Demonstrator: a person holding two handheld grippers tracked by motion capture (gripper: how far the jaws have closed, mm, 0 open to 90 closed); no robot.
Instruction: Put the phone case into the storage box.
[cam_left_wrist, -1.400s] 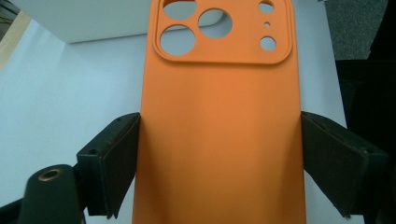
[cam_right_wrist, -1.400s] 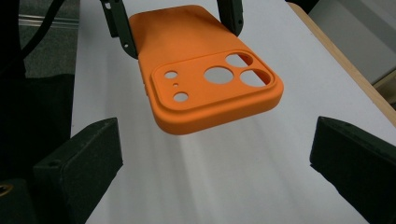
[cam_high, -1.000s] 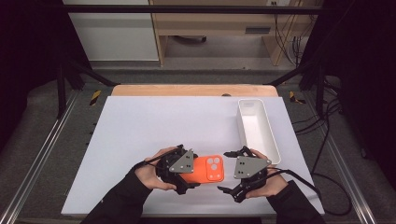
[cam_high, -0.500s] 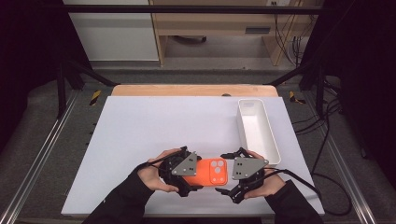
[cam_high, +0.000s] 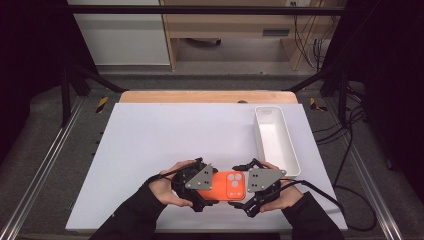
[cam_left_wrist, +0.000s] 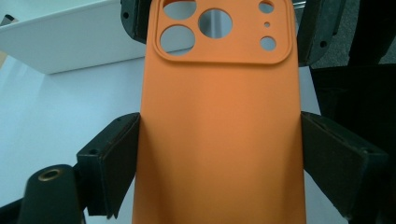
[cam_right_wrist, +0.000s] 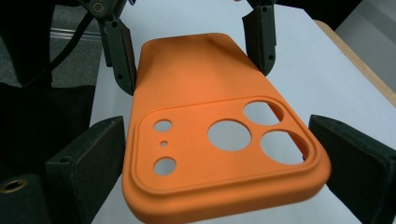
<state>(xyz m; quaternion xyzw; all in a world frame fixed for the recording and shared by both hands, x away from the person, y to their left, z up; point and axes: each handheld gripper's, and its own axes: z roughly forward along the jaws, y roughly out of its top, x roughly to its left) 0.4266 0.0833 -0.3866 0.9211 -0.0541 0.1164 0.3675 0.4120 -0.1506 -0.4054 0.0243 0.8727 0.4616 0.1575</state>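
Phone case (cam_high: 227, 185), orange, camera cut-outs facing up, is suspended between both grippers near the front edge of the white mat (cam_high: 165, 135), well clear of the white tray (cam_high: 262, 116). Left gripper (cam_high: 209, 192) clamps the plain end across its width. Right gripper (cam_high: 246, 192) jaws have just been closing around the cut-out end; pad contact cannot be confirmed.
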